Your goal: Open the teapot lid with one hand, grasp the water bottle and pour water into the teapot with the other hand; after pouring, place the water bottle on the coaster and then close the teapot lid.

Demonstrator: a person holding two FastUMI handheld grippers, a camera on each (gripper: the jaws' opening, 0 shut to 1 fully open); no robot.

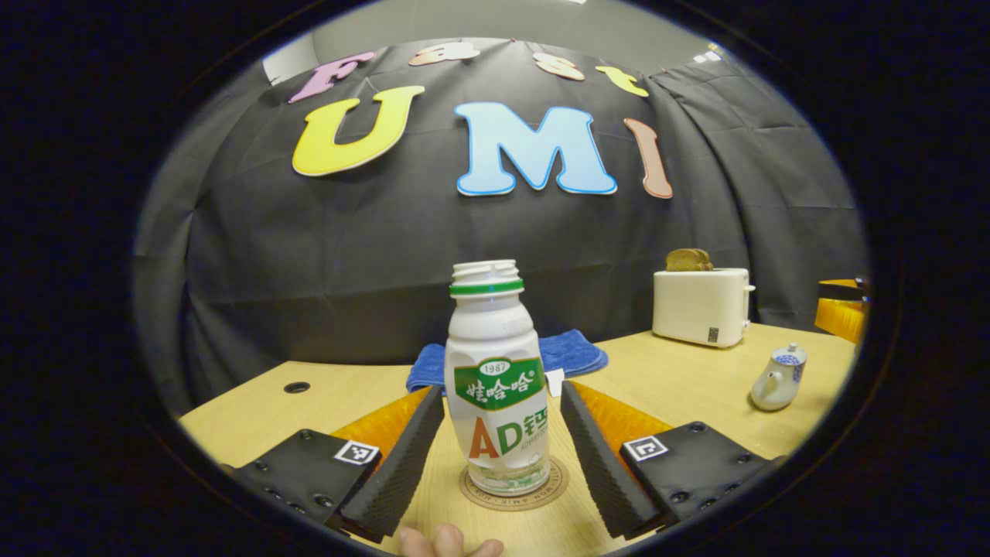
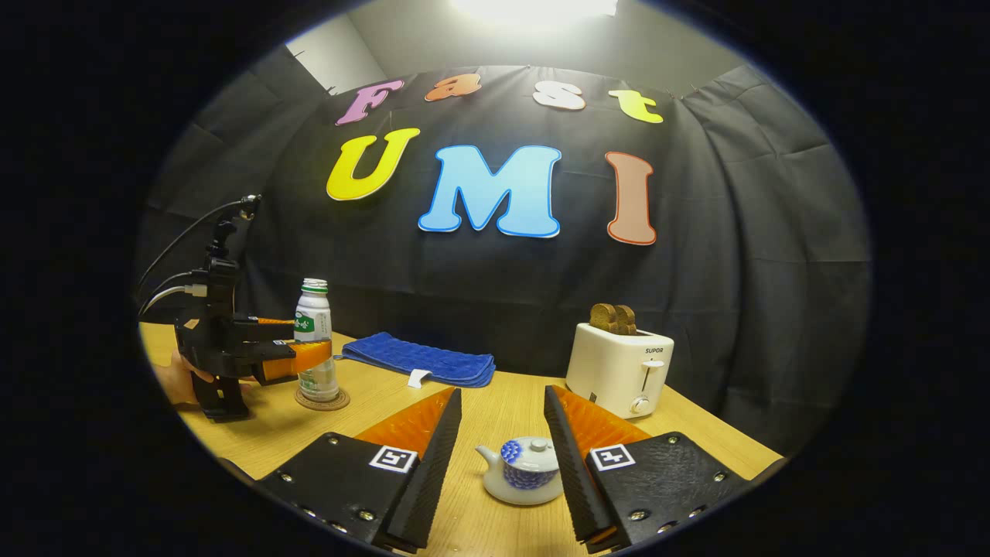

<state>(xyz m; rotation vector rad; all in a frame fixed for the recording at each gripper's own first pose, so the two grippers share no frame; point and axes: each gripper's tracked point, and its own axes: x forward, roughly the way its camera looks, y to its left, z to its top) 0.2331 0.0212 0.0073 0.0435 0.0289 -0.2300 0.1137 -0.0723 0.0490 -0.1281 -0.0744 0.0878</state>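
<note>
The wooden table (image 2: 495,402) spans the booth in front of the black cloth wall, and on its far right side stands a white toaster (image 2: 619,367) with two slices of brown toast (image 2: 612,317) poking out of its slots. A folded blue towel (image 2: 421,360) lies along the back edge, between the toaster and the bottle. The left gripper (image 1: 501,445) is set around the water bottle (image 1: 496,379) with its jaws open: a finger stands on each side of the bottle, and a narrow gap shows between each finger and the bottle wall, so neither presses on it. In the right gripper view that same gripper appears from the side at the table's left, with a hand (image 2: 176,379) behind it. The bottle is white with a green band at its neck, uncapped and upright, and it stands on the round coaster (image 1: 514,487). The right gripper (image 2: 503,464) is low over the table with its jaws open too, its fingers straddling the small white teapot (image 2: 522,470) with blue patterning without touching it. The teapot sits on the table with its lid (image 2: 527,450) on, well apart from the bottle. A few fingertips (image 1: 448,541) show at the bottom of the left gripper view.
</note>
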